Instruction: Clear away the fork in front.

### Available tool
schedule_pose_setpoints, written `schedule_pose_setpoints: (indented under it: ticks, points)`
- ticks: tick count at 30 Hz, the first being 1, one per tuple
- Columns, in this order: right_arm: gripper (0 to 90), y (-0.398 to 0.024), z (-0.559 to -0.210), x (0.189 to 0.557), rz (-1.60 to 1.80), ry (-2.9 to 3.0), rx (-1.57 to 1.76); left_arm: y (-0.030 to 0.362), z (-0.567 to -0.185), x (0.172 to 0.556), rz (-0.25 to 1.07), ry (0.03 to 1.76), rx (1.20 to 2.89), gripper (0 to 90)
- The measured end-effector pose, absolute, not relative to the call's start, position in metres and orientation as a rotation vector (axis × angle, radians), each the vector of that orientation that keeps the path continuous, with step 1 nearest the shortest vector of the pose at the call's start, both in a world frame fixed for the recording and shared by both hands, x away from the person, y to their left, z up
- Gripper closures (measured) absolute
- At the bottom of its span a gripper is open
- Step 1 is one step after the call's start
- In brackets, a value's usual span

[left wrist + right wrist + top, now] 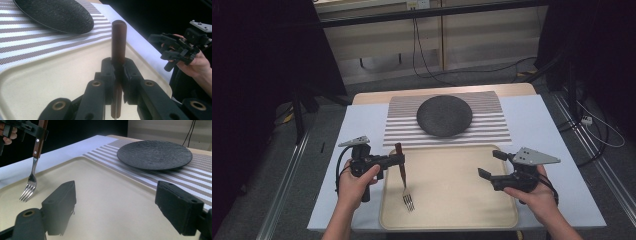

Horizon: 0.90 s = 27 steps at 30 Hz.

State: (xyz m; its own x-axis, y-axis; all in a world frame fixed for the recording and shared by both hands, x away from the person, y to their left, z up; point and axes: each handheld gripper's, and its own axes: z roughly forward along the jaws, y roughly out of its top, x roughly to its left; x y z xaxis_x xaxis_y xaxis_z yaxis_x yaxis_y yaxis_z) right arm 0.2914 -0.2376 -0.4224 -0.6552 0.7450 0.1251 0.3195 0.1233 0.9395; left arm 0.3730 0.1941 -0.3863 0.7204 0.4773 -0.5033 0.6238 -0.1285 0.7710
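A fork (404, 179) with a dark brown wooden handle (119, 42) hangs tines down over the left part of a beige tray (452, 192). My left gripper (398, 159) is shut on the handle, which stands up between the jaws (117, 67). In the right gripper view the fork's tines (28, 191) hover just above the tray floor. My right gripper (489, 164) is over the tray's right side, open, with nothing between its fingers (117, 195).
A dark round plate (444, 115) rests on a striped placemat (494, 127) behind the tray. A white sheet (362, 125) covers the table under both. Cables and dark stands lie beyond the table's far edge.
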Motion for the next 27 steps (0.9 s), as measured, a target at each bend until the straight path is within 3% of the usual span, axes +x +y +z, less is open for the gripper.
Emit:
schedule_pose_setpoints:
  ticks: [27]
  points:
    - [16.0, -0.260, -0.434, 0.281, 1.542, 1.994, 1.076, 0.187, -0.431, 0.383, -0.029, 0.904, 1.853, 70.3]
